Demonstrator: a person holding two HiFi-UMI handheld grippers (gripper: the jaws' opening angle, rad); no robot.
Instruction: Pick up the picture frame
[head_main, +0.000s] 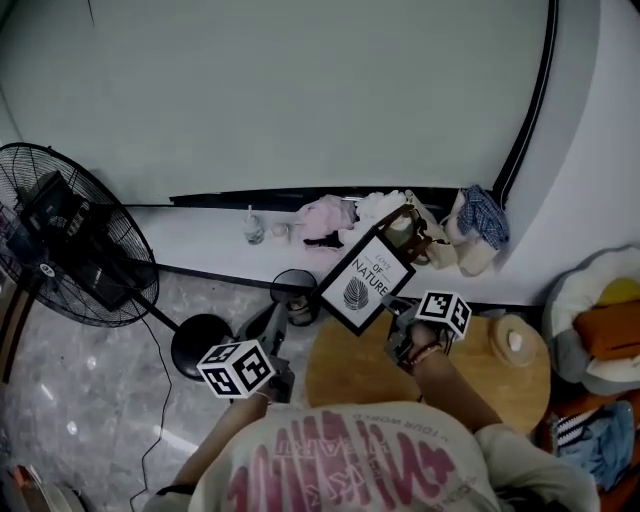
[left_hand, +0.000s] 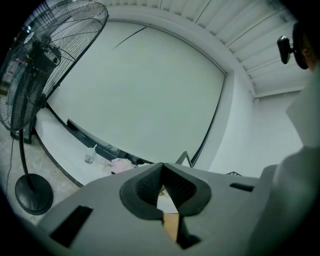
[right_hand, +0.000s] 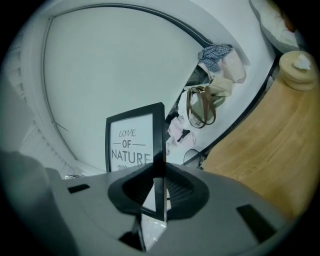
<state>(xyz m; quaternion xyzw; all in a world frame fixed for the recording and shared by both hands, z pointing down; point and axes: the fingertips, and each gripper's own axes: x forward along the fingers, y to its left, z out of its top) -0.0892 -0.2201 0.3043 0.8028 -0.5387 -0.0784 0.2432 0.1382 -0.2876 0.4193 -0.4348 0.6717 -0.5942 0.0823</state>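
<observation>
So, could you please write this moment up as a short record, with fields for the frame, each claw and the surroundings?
Frame: picture frame, black border, print reading LOVE OF NATURE, tilted, held in the air
Right claw: right claw shut on the frame's edge
Left claw: left claw shut, nothing in it, apart from the frame
Table: round wooden table below the right claw
Surroundings: standing fan at the left; ledge with clothes and bags behind
</observation>
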